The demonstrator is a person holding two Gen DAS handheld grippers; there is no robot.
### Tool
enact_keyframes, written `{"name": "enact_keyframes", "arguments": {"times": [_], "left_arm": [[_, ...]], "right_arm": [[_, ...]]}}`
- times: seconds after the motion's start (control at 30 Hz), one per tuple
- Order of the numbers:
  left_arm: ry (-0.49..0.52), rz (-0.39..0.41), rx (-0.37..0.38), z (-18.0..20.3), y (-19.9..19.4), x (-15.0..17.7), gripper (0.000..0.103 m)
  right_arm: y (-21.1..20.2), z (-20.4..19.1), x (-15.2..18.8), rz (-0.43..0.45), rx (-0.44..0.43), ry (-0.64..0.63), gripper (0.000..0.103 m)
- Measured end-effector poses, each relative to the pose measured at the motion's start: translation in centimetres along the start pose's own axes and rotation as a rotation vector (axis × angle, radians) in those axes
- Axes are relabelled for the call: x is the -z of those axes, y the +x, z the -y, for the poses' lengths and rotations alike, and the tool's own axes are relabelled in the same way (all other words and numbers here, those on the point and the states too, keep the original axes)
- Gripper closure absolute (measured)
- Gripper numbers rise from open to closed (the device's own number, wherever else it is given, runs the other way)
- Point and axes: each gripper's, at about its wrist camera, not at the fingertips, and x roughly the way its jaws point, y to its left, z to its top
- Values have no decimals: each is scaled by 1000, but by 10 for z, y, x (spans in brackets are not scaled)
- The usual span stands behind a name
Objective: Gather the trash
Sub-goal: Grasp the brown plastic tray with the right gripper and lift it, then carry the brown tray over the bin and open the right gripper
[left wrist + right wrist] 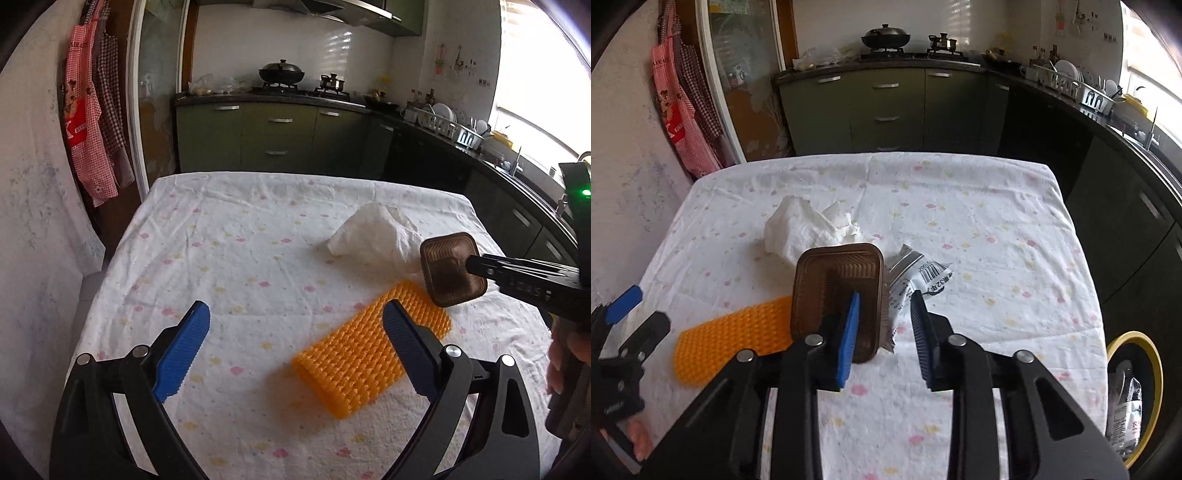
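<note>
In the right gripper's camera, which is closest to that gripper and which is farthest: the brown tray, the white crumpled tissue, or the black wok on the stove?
From the right gripper, nearest first:
1. Brown tray: right at the left finger, which hangs over it.
2. White crumpled tissue: just beyond the tray, mid-table, slightly left.
3. Black wok: far off on the stove, past the table's end.
</note>
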Motion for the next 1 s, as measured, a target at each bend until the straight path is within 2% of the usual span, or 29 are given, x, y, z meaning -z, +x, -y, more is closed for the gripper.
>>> {"name": "enact_keyframes", "arguments": {"times": [0.17, 0.33, 0.6, 0.73, 0.83, 1.0], "left_arm": [[18, -5, 0, 4, 3, 3, 10], [21, -15, 0, 6, 5, 5, 10], [43, -8, -8, 11, 5, 6, 10], [65, -1, -7, 15, 5, 7, 10], [86, 4, -11, 20, 4, 8, 10], [114, 18, -11, 26, 3, 10, 10]], "right_arm": [[6, -1, 2, 16, -6, 8, 98], [-4, 7, 5, 23, -62, 51, 98], [-61, 35, 12, 116, -105, 131, 98], [-93, 74, 28, 157, -55, 198, 98], [-112, 118, 49, 173, 30, 280, 98], [-123, 195, 91, 116, 219, 411, 97]]}}
